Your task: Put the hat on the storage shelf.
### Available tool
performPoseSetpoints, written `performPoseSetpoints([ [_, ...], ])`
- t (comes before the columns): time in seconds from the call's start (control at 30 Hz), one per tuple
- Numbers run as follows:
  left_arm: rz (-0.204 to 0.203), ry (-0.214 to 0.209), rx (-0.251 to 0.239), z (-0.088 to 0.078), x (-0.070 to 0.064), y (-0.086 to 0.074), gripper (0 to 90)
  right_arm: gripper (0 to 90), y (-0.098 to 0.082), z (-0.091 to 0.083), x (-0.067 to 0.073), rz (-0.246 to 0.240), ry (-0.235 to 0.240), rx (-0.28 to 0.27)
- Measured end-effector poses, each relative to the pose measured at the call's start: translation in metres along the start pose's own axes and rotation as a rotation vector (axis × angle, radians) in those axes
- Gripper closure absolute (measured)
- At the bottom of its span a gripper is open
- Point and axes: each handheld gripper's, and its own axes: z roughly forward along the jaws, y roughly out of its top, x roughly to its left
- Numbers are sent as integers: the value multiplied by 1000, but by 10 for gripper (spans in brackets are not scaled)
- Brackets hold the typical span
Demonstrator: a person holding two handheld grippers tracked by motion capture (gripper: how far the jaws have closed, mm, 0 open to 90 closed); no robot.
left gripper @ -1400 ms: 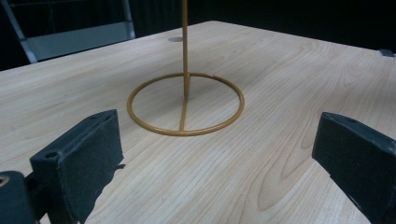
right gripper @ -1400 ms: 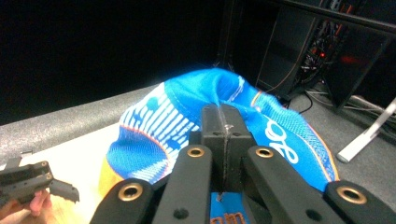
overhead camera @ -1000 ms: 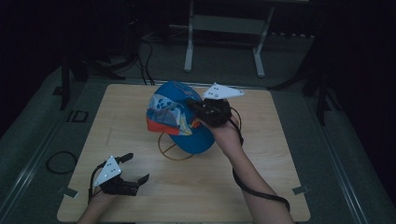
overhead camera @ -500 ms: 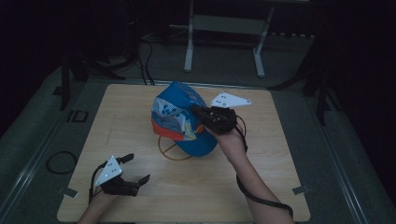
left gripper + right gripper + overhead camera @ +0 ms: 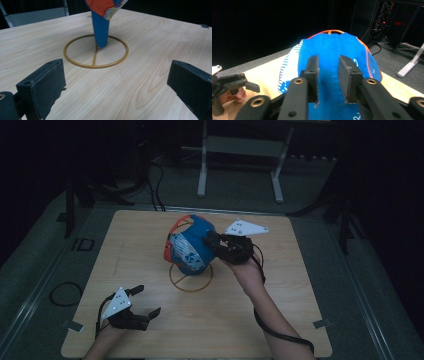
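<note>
A blue cap point(image 5: 189, 247) with orange trim and a white patterned panel stands on end over a thin gold ring point(image 5: 172, 279) on the wooden table point(image 5: 300, 270). Its blue tip point(image 5: 100, 27) touches the wood inside the ring point(image 5: 95, 66). My right gripper point(image 5: 209, 240) is at the cap's right side. Its jaws have just been opening and now stand apart, with the cap's blue fabric point(image 5: 329, 50) in the gap of the right gripper point(image 5: 328, 72), pads not pressing. My left gripper point(image 5: 148, 300) rests open near the front left edge, the left gripper point(image 5: 115, 82) holding nothing.
A white metal stand point(image 5: 202, 165) and cables lie on the floor behind the table. A black cable loop point(image 5: 64, 292) lies on the floor at the left. The left gripper point(image 5: 239, 83) also appears far off in the right gripper view.
The cap has turned from lying broad to standing more on end over the ring. My right gripper shifted slightly toward me and its jaws parted. The left gripper has not moved.
</note>
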Motion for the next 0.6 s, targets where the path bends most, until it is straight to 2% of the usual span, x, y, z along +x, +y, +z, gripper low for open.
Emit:
performPoseSetpoints([
  [0.2, -2, -2, -1, -1, 0, 0, 21, 473, -1, -3, 3, -14, 15, -8],
  [0.37, -1, -1, -3, -1, 0, 0, 21, 369, -5, -7, 5, -15, 41, -4],
  [0.43, -3, -2, -5, -1, 0, 0, 21, 290, -8, -9, 6, -18, 50, -3],
  [0.5, -2, -3, -5, -1, 0, 0, 21, 259, -11, -10, 8, -26, 64, 2],
  [0.57, -3, -3, -5, 0, 0, 0, 21, 170, -15, -11, 8, -30, 98, 7],
  [0.6, -4, -4, -6, 0, 0, 0, 21, 170, -17, -12, 9, -30, 102, 13],
])
